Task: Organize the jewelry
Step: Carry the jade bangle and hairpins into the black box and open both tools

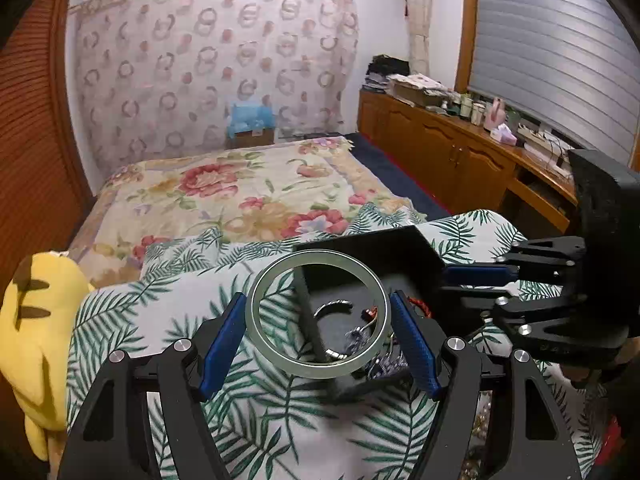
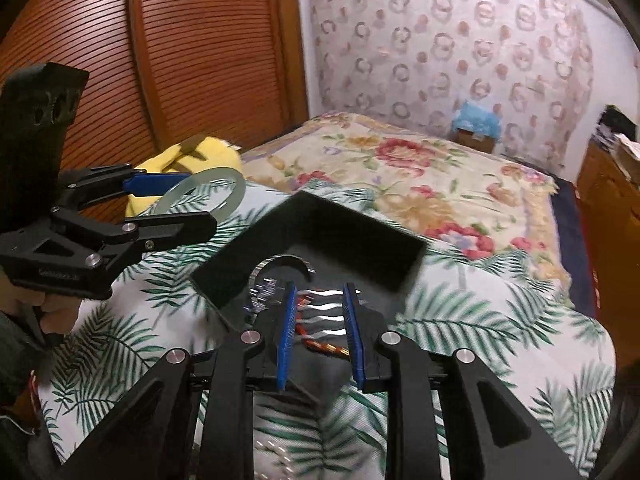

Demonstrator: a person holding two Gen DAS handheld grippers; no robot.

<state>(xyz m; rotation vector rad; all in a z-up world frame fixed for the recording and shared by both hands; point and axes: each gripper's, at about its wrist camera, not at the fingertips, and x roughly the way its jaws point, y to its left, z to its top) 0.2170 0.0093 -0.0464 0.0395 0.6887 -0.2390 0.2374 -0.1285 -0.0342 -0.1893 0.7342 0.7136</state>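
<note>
Plainly pale-green, smooth round bangle point(image 1: 320, 314) — L gripper point(image 1: 320, 336) clamps it.

My left gripper point(image 1: 320, 334) is black with blue pads point(image 1: 222, 343), and the bangle point(image 1: 320, 314) between them is pale grey-green. My right gripper point(image 2: 320, 334) is black and blue too. The box point(image 1: 384, 256) is black. The cloth point(image 1: 248, 412) is white with green fern leaves; the bedspread point(image 1: 240, 192) is cream with red flowers. The plush toy point(image 1: 36, 320) is yellow with brown stripes.
</note>
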